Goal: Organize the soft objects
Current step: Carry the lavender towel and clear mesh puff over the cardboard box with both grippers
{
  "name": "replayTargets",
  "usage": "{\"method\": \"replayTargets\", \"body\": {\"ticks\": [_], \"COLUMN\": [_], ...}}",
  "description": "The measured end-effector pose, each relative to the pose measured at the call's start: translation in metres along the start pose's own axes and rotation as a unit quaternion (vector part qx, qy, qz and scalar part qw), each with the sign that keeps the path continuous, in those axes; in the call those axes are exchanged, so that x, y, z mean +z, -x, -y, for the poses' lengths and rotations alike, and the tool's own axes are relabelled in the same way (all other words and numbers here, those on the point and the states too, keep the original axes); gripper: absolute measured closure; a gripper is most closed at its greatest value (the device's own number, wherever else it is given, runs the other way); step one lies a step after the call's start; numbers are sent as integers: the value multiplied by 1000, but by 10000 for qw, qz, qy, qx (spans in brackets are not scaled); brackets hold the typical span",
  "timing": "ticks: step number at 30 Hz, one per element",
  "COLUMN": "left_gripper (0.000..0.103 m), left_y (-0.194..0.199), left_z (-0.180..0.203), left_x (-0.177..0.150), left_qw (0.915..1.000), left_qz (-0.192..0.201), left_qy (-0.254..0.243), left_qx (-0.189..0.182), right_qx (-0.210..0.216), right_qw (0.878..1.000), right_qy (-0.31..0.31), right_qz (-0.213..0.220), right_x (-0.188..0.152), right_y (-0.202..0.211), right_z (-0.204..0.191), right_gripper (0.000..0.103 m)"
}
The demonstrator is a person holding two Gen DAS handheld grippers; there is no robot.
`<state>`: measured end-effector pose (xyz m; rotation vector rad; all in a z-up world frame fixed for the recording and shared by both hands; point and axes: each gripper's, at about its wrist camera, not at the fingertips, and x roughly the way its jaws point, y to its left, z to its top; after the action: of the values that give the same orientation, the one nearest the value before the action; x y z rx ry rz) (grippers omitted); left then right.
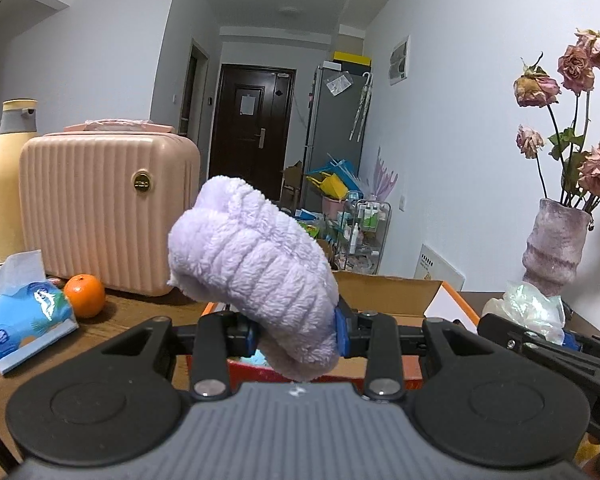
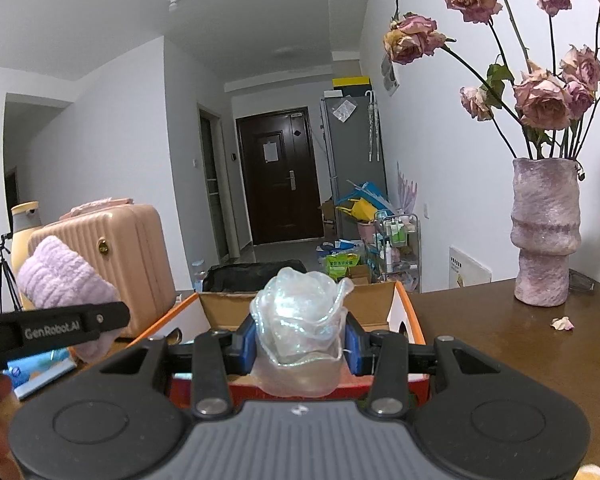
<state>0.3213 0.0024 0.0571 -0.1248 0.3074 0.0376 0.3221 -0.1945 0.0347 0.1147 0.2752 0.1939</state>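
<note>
Headband: the fluffy lilac headband (image 1: 256,276) is up in the air, hovering just above the near edge of the open cardboard box (image 1: 384,294).
Left gripper: left gripper (image 1: 296,334) pinches the headband low down, blue pads squeezing the plush in from both sides.
Right gripper: right gripper (image 2: 300,346) is clamped on a crumpled clear iridescent bag (image 2: 300,320), held just over that same box, right of the headband.
Box: its flaps are open and both loads sit directly above it; looks like the drop is next, though that's my read.
Handling: headband looks feather-light, squashy, with grippy pile, so little slip risk; take it across the bunched middle, as now, since it flops either side.
Bag handling: thin, slick and crinkly; likely to spring open or cling to a pad on release.
Watch: vase of dried roses (image 2: 546,236) stands on the table right of the box, well apart from the right gripper.
</note>
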Motion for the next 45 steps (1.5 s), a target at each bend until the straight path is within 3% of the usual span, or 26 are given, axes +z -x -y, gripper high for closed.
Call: {"method": "replayTargets", "body": {"ticks": [35,45], "left_gripper": [68,68], "left_y": [-96,-126], "left_z": [18,21], "left_x": [16,13], "left_qw": [9995,9987], "left_qz": [-106,-310], "left_qy": [-236,-335], "left_qx": [152,242], "right_qx": [-383,-404], "right_qw": [9987,9969], "right_qy": [240,461], "right_qz": [-254,-483], "right_x": [24,20], "right_y": [-101,-121], "right_z": [10,4], "right_gripper": [62,62]}}
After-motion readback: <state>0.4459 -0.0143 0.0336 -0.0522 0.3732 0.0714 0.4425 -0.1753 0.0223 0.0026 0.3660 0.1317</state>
